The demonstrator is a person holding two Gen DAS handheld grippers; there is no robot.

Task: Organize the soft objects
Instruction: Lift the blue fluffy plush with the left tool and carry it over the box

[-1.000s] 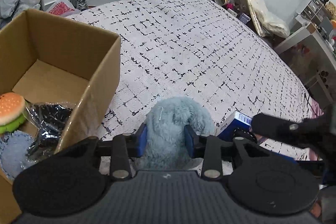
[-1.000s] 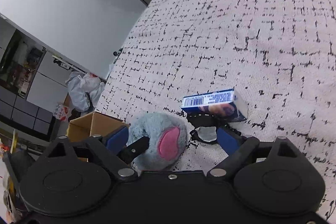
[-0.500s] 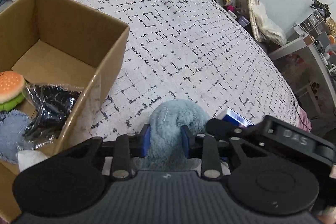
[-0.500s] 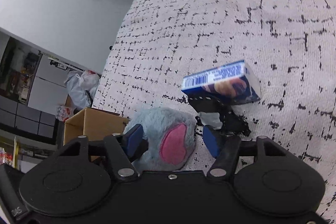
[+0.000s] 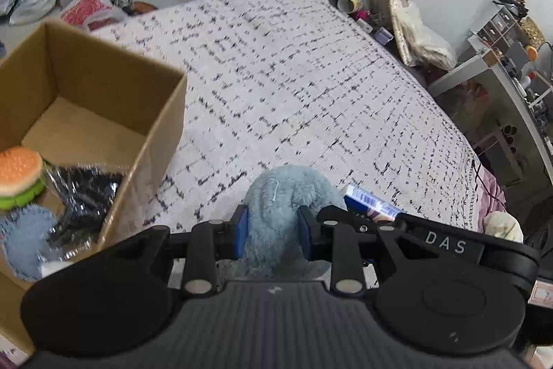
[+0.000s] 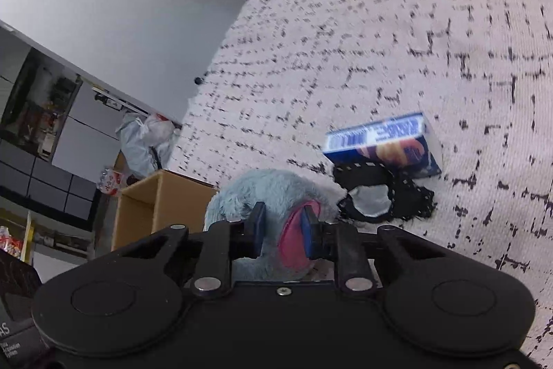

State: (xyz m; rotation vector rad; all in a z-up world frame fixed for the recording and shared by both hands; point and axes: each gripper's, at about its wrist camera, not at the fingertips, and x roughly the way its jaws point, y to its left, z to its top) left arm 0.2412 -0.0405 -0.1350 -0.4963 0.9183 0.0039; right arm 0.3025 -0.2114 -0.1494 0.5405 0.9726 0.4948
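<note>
A fluffy blue plush toy [image 5: 290, 196] rests on the patterned bedspread [image 5: 293, 75], and my left gripper [image 5: 273, 225] is shut on its body. In the right wrist view the same plush toy [image 6: 262, 192] shows a pink ear [image 6: 292, 242]. My right gripper [image 6: 283, 223] is closing its jaws, and the pads press the ear between them. An open cardboard box [image 5: 152, 140] stands to the left. It holds a burger toy [image 5: 19, 168], a crinkled black packet [image 5: 86, 192] and a blue fabric round [image 5: 27, 237].
A blue printed carton [image 6: 383, 144] lies on the bed beyond the plush, with a black lacy piece [image 6: 408, 196] in front of it. The right gripper's black body [image 5: 442, 246] crosses the left wrist view. Shelves and clutter line the bed's far and right sides.
My right gripper's jaws went from wide apart to pinched on the plush toy's pink ear. The left gripper kept its grip and rose slightly.
</note>
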